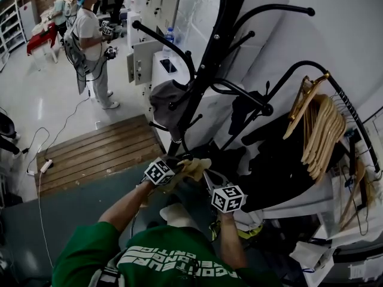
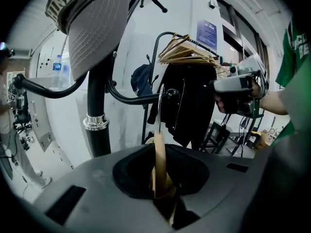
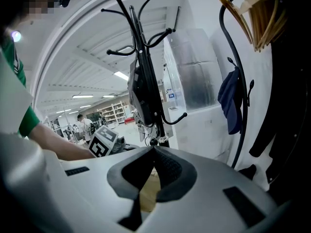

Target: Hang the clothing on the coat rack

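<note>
A grey garment (image 1: 190, 191) lies draped over both grippers, close in front of the black coat rack (image 1: 206, 70). In the left gripper view its collar (image 2: 160, 166) rings a wooden hanger (image 2: 159, 171), whose metal hook (image 2: 159, 111) stands upright beside a rack arm (image 2: 136, 99). My left gripper (image 1: 160, 172) holds the hanger from below, its jaws covered by the cloth. My right gripper (image 1: 227, 198) is just to the right. In its own view the same collar (image 3: 153, 171) hides its jaws, and some wood shows through the opening.
A grey cap (image 1: 167, 100) hangs on a lower rack arm. Several wooden hangers (image 1: 323, 130) and dark clothes (image 1: 281, 160) fill a rail at the right. A wooden pallet (image 1: 96, 154) lies on the floor to the left. Another person (image 1: 90, 40) stands far back.
</note>
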A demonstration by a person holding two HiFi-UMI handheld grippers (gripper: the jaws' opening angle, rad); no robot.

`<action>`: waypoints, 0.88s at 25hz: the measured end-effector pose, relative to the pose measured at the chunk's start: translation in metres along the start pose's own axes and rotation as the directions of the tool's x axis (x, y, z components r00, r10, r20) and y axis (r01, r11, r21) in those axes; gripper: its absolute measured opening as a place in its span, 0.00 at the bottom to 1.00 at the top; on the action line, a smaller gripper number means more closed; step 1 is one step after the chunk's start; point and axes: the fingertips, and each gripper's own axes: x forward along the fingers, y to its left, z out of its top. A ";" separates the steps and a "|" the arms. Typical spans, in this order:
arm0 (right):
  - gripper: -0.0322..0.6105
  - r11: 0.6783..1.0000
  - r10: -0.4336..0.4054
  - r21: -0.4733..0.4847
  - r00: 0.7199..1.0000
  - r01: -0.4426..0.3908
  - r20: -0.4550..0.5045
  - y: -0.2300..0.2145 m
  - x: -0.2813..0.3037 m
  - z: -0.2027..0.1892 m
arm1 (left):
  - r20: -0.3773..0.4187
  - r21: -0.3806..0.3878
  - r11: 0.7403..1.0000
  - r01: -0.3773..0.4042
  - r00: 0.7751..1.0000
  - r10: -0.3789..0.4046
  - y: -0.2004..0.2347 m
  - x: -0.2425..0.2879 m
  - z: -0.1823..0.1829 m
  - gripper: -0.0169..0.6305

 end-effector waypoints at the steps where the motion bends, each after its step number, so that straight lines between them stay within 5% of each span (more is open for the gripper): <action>1: 0.06 1.000 0.003 -0.001 1.000 -0.003 -0.005 0.000 0.002 -0.002 | -0.005 0.000 1.000 0.002 1.000 -0.002 -0.001 0.001 -0.001 0.11; 22: 0.06 0.998 0.053 0.048 0.993 -0.049 -0.101 0.010 0.041 -0.072 | 0.057 -0.023 0.991 -0.131 0.990 0.132 0.014 0.012 0.004 0.11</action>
